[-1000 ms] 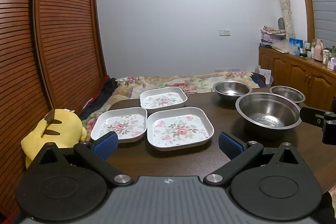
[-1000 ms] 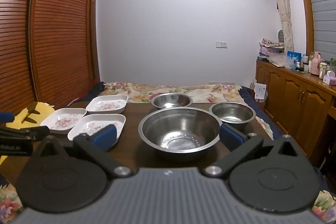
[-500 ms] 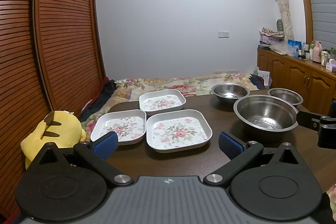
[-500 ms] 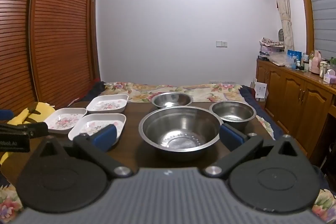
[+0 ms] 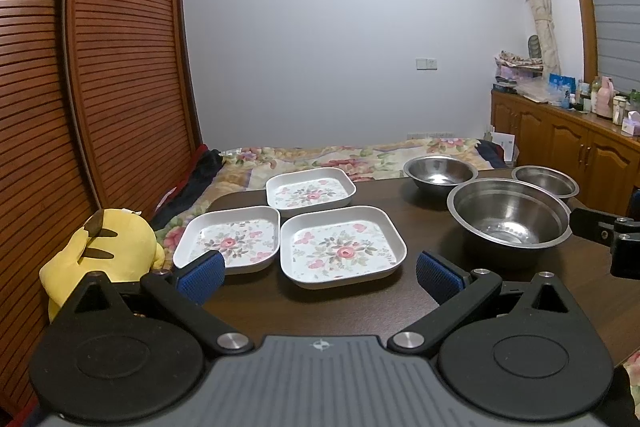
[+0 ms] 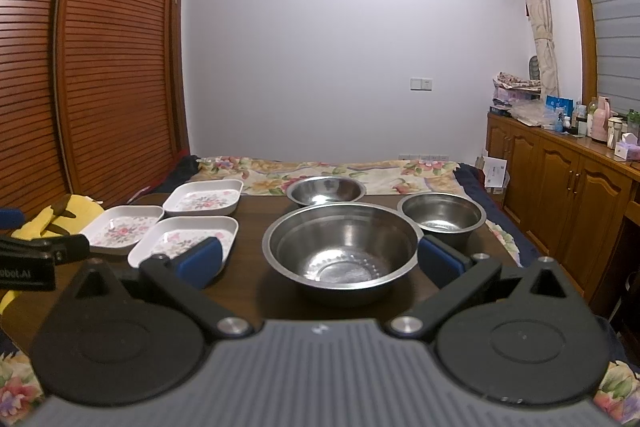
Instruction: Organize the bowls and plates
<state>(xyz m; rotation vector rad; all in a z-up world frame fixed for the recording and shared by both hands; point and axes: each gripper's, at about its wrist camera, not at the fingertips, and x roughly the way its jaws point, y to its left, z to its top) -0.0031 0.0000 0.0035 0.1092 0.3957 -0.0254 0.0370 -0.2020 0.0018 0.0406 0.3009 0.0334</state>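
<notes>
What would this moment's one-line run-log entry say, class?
left hand-held gripper: open, empty | right hand-held gripper: open, empty | three floral plates, three steel bowls unstacked on table

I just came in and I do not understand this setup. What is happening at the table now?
A person holds two grippers over a dark wooden table; nothing is grasped yet. The left gripper, open, faces three white square plates with pink flower prints. The right gripper, also open, faces the large round steel bowl, with two smaller steel bowls behind it. All the dishes lie separate, none stacked.
</notes>
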